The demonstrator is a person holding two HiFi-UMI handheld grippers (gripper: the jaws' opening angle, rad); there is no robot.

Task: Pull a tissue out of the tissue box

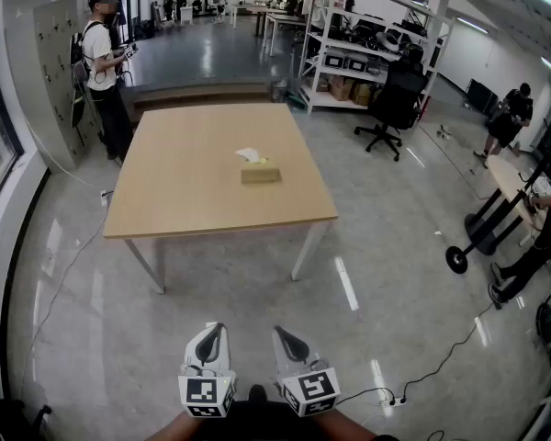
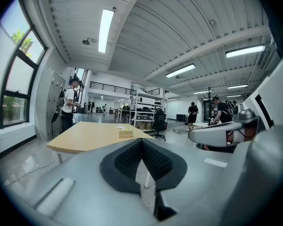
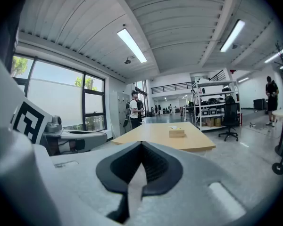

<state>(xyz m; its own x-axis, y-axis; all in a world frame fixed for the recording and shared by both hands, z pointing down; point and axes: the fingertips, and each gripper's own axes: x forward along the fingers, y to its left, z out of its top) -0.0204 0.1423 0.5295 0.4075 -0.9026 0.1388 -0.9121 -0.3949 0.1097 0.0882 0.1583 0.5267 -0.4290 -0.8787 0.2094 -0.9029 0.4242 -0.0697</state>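
A tan tissue box (image 1: 260, 174) sits near the middle of a wooden table (image 1: 184, 200), with a white tissue (image 1: 248, 155) poking from its top. Both grippers hover over the floor well short of the table's near edge, side by side. My left gripper (image 1: 216, 329) has its jaws together with nothing between them, and my right gripper (image 1: 281, 332) is shut and empty too. The left gripper view has the tissue box (image 2: 126, 133) far beyond the closed left gripper (image 2: 141, 141). The right gripper view likewise has the tissue box (image 3: 177, 133) far past the closed right gripper (image 3: 141, 145).
A person (image 1: 102, 58) stands at the table's far left corner. Metal shelves (image 1: 367, 49) and a black office chair (image 1: 392, 107) are behind and to the right. More people (image 1: 505, 122) are at the right. A cable and power strip (image 1: 397, 400) lie on the floor.
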